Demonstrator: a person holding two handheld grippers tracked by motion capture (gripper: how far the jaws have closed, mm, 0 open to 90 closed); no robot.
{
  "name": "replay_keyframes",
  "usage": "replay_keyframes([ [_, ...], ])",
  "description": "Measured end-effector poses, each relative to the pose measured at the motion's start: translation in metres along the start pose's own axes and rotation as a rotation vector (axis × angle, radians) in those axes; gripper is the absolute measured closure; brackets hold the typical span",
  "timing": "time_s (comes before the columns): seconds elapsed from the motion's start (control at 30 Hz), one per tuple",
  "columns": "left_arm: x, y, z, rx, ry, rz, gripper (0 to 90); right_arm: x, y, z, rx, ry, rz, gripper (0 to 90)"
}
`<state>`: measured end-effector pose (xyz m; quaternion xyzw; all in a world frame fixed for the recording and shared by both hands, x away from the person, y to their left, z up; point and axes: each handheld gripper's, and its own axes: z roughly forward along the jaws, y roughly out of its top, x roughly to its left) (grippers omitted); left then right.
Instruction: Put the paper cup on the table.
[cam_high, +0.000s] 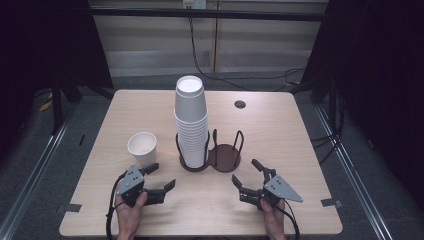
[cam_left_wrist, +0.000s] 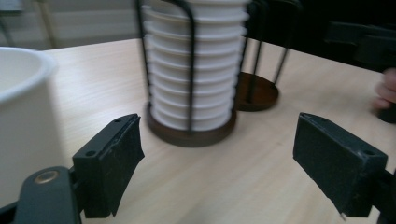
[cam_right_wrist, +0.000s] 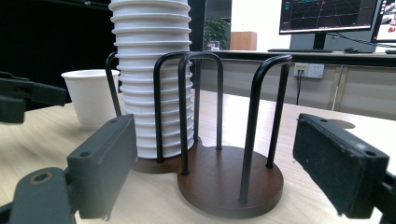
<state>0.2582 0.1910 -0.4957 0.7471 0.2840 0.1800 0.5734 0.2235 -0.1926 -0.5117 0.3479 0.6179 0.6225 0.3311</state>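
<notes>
High view shows the table (cam_high: 280, 125) with a two-well holder (cam_high: 220, 159) near its middle: the left well carries a tall stack (cam_high: 190, 120) of inverted white cups, the right well stands empty. A single cup (cam_high: 142, 148) stands upright on the table left of the holder, just ahead of the left gripper (cam_high: 156, 176). The right gripper (cam_high: 248, 177) sits near the holder's empty well. Both grippers are spread wide and hold nothing. The step in hand looks like the approach, with no grasp made yet. The next move likely calls for the left gripper to close across the cup's wall gently, since thin paper would crush, then lift it toward the holder; whether it goes on the stack or into the empty well cannot be told. The left gripper view puts the cup at its far left edge, outside the jaws, so the gripper needs to swing toward it. The right gripper view adds what the high view lacks: the wire hoops (cam_right_wrist: 264, 116) rising from the empty well's base, and the rims of the stack seen side-on between them.
</notes>
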Motion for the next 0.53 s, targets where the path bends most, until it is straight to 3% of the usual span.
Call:
replay_keyframes([
  [0.1,-0.009,0.000,0.005,-0.039,-0.024,-0.009,15.6,0.000,0.000,0.000,0.000,0.000,0.000,13.5],
  [0.13,-0.015,0.000,0.011,-0.055,-0.035,0.022,15.6,0.000,0.000,0.000,0.000,0.000,0.000,13.5],
  [0.27,-0.025,-0.005,0.016,-0.079,-0.015,0.060,15.6,0.000,0.000,0.000,0.000,0.000,0.000,13.4],
  [0.33,-0.027,-0.008,0.013,-0.126,-0.003,0.053,15.5,0.000,0.000,0.000,0.000,0.001,0.000,13.4],
  [0.53,-0.030,-0.012,0.008,-0.204,-0.008,0.067,15.4,0.000,0.000,0.000,0.000,0.001,0.000,13.4],
])
